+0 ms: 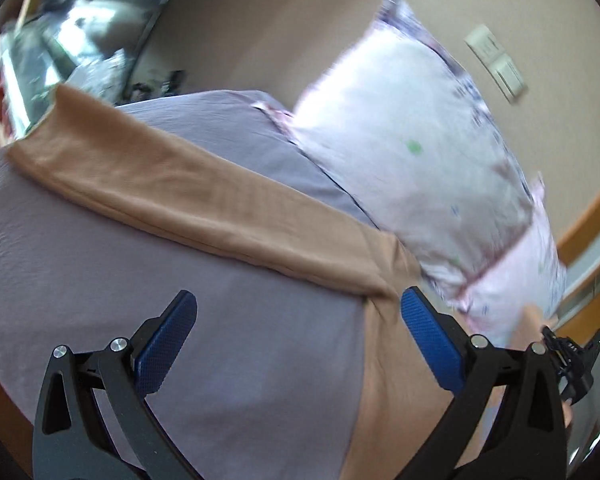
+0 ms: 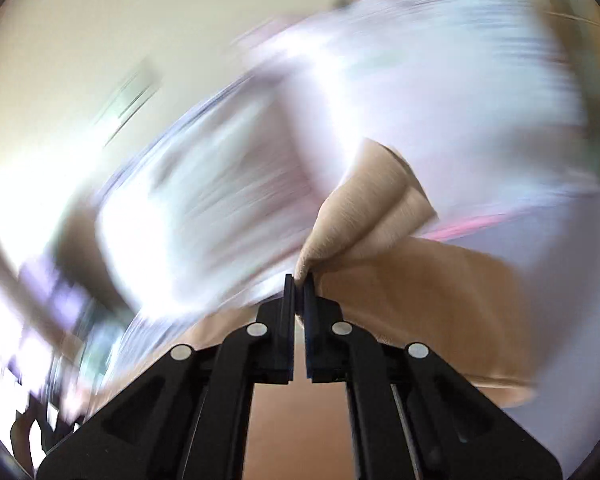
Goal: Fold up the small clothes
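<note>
Here, largest thing first.

Bed: a grey-lilac sheet (image 1: 228, 352) covers the mattress and fills most of the left wrist view; a beige wall stands behind it.

Pillow: a pale floral pillow (image 1: 412, 152) leans at the head of the bed, just beside the garment's near end. In the right wrist view it is only a bright smear, since that camera is blurred by motion.

Garment: a long tan stocking (image 1: 188, 200), thin and stretchy by the look of it, lies flat across the sheet as a diagonal band. Near the pillow it bends sharply, and the bent part rises off the bed toward the right side.

Right claw: the right gripper (image 2: 299, 280) has its jaws closed tight on a bunched tan end (image 2: 364, 216) of the stocking, holding it lifted in front of the pillow.

Left claw: the left gripper (image 1: 300, 320) is wide open with nothing between its blue pads (image 1: 168, 344). It hovers above the sheet near the bend.

Step in hand: most likely the first fold, with the right claw carrying its end over along the band.

Next move: probably lay the lifted end onto the far end, edges matched. The open left claw could press at the bend so the slippery fabric does not drag.
</note>
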A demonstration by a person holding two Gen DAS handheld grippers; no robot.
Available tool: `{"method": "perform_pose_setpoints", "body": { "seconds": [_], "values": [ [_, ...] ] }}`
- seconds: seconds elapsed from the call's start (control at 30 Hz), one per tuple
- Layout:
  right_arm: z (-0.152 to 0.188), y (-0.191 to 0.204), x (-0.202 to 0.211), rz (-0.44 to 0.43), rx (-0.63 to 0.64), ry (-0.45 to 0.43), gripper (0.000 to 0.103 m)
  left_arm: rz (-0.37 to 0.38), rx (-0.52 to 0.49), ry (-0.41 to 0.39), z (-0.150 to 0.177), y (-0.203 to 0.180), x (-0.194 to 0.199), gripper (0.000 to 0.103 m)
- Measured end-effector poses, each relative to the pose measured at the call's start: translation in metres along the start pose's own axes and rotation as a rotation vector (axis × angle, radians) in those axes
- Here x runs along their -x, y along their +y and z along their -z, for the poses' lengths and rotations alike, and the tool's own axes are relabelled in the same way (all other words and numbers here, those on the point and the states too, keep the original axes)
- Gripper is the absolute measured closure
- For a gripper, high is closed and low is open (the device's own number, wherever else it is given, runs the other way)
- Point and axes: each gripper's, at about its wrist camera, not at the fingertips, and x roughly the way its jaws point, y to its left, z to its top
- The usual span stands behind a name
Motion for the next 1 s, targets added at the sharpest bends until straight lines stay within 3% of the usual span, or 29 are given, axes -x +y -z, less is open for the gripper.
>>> {"method": "perform_pose_setpoints", "body": {
  "seconds": [0.1, 0.17, 0.23, 0.27, 0.33, 0.43, 0.5, 0.73, 0.77, 0.8, 0.83, 0.87, 0.9, 1.0],
  "values": [
    [0.038, 0.084, -0.087, -0.138, 0.134, 0.222, 0.094, -0.006, 0.080, -0.011, -0.008, 0.020, 0.006, 0.001],
    [0.077, 0.124, -0.141, -0.192, 0.190, 0.448, 0.076, -0.014, 0.132, -0.026, -0.013, 0.033, 0.010, 0.001],
    [0.094, 0.138, -0.150, -0.199, 0.212, 0.515, 0.058, -0.039, 0.184, -0.042, -0.020, 0.050, 0.015, 0.001],
    [0.097, 0.140, -0.145, -0.212, 0.231, 0.494, 0.052, -0.047, 0.206, -0.046, -0.024, 0.057, 0.017, 0.001],
    [0.085, 0.133, -0.134, -0.188, 0.237, 0.421, 0.026, -0.065, 0.232, -0.058, -0.030, 0.069, 0.020, 0.001],
    [0.069, 0.107, -0.104, -0.174, 0.182, 0.347, 0.021, -0.117, 0.291, -0.076, -0.042, 0.090, 0.022, 0.005],
    [0.063, 0.092, -0.094, -0.161, 0.151, 0.329, 0.019, -0.130, 0.342, -0.075, -0.048, 0.104, 0.022, 0.019],
    [0.074, 0.060, -0.063, -0.170, 0.057, 0.321, 0.017, -0.151, 0.447, -0.088, -0.066, 0.126, 0.018, 0.030],
    [0.076, 0.058, -0.064, -0.178, 0.048, 0.324, 0.017, -0.164, 0.470, -0.092, -0.069, 0.131, 0.017, 0.040],
    [0.076, 0.055, -0.060, -0.183, 0.041, 0.325, 0.016, -0.174, 0.479, -0.091, -0.070, 0.133, 0.016, 0.057],
    [0.077, 0.052, -0.060, -0.189, 0.037, 0.325, 0.016, -0.190, 0.492, -0.078, -0.072, 0.139, 0.012, 0.068],
    [0.079, 0.049, -0.057, -0.197, 0.034, 0.327, 0.016, -0.196, 0.488, -0.069, -0.073, 0.142, 0.009, 0.089],
    [0.079, 0.047, -0.054, -0.201, 0.032, 0.328, 0.016, -0.214, 0.468, -0.054, -0.075, 0.141, 0.005, 0.095],
    [0.078, 0.034, -0.039, -0.205, 0.029, 0.312, 0.014, -0.220, 0.353, -0.054, -0.084, 0.108, 0.001, 0.095]
  ]
}}
